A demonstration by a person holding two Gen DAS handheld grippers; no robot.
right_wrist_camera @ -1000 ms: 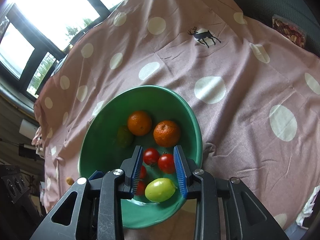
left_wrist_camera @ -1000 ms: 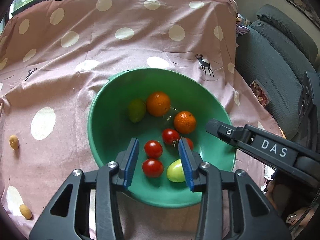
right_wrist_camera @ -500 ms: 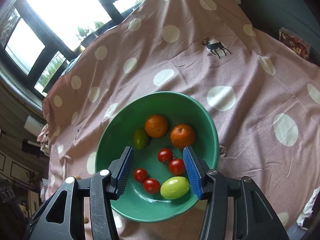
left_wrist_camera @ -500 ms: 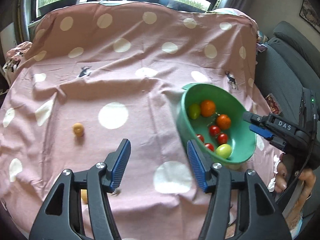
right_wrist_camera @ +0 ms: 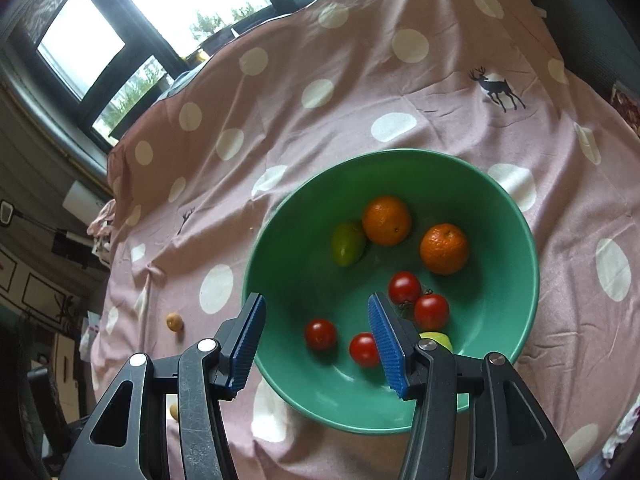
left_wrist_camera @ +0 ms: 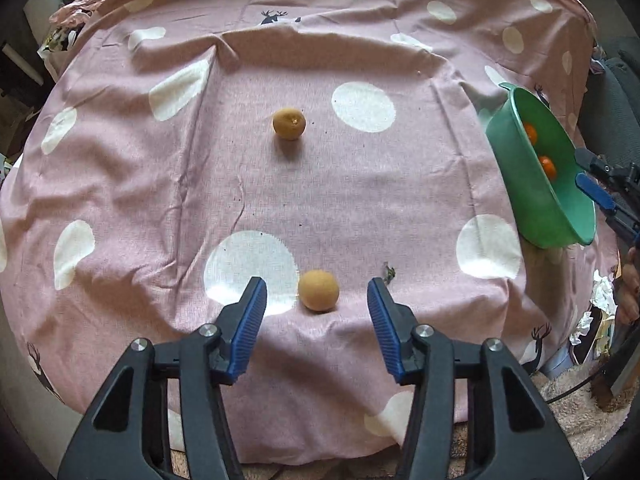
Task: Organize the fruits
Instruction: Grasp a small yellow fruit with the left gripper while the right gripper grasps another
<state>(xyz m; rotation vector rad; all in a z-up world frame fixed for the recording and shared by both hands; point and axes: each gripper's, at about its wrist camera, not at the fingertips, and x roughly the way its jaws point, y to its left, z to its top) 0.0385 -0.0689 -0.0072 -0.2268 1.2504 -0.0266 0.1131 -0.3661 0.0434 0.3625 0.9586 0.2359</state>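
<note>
A green bowl (right_wrist_camera: 496,320) on the pink dotted cloth holds two oranges (right_wrist_camera: 386,220), several red tomatoes (right_wrist_camera: 405,287) and two green fruits (right_wrist_camera: 348,243). The bowl also shows at the right of the left wrist view (left_wrist_camera: 532,184). Two small tan fruits lie on the cloth: one (left_wrist_camera: 318,290) just ahead of my open, empty left gripper (left_wrist_camera: 317,316), between its fingers, and one (left_wrist_camera: 289,123) farther off. My right gripper (right_wrist_camera: 316,332) is open and empty above the bowl's near rim. It also shows in the left wrist view (left_wrist_camera: 600,184).
The cloth (left_wrist_camera: 360,184) drapes over the table's front edge. A dark sofa (left_wrist_camera: 620,92) stands to the right. Windows (right_wrist_camera: 132,40) lie beyond the table's far side. The tan fruits show small at the left of the right wrist view (right_wrist_camera: 175,321).
My left gripper has swung left from above the bowl to the near tan fruit and opened wider. My right gripper has opened and pulled back slightly over the bowl.
</note>
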